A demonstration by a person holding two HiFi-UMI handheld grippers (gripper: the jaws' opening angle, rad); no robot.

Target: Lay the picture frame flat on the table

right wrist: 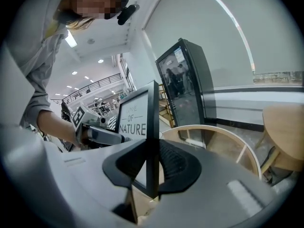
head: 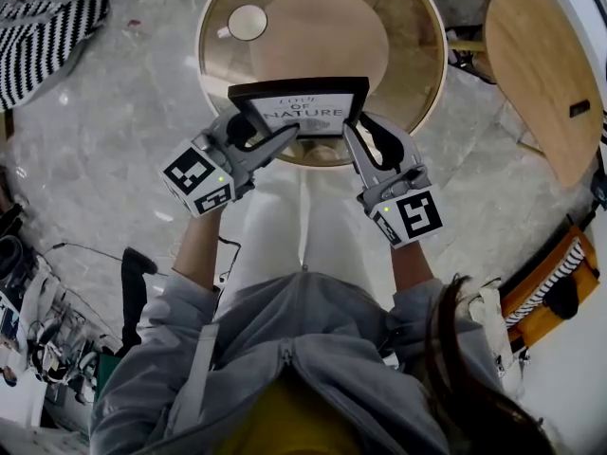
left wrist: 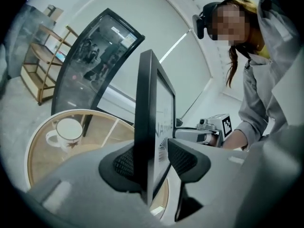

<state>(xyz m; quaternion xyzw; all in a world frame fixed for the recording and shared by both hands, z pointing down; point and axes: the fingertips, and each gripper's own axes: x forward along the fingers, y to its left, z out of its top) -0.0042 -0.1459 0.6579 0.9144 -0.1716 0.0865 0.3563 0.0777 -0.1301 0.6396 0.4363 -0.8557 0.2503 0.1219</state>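
A black picture frame [head: 299, 110] with a white print reading "NATURE" stands nearly upright over the near rim of a round glass-topped table [head: 432, 27]. I cannot tell whether its lower edge touches the glass. My left gripper [head: 261, 140] straddles the frame's left edge. In the left gripper view the frame [left wrist: 145, 103] sits between that gripper's [left wrist: 151, 158] jaws, and a gap shows at the front pad, so it is open. My right gripper [head: 365, 136] is shut on the frame's right edge, both pads pressed against the frame [right wrist: 137, 118] in the right gripper view [right wrist: 153, 160].
A white cup [head: 247, 22] on a saucer stands at the table's far left. A second wooden round table [head: 541, 64] is at the right, an orange bag [head: 555, 287] on the floor below it. Striped fabric [head: 47, 27] lies at the upper left. A black glass-door cabinet [right wrist: 187, 84] stands beyond.
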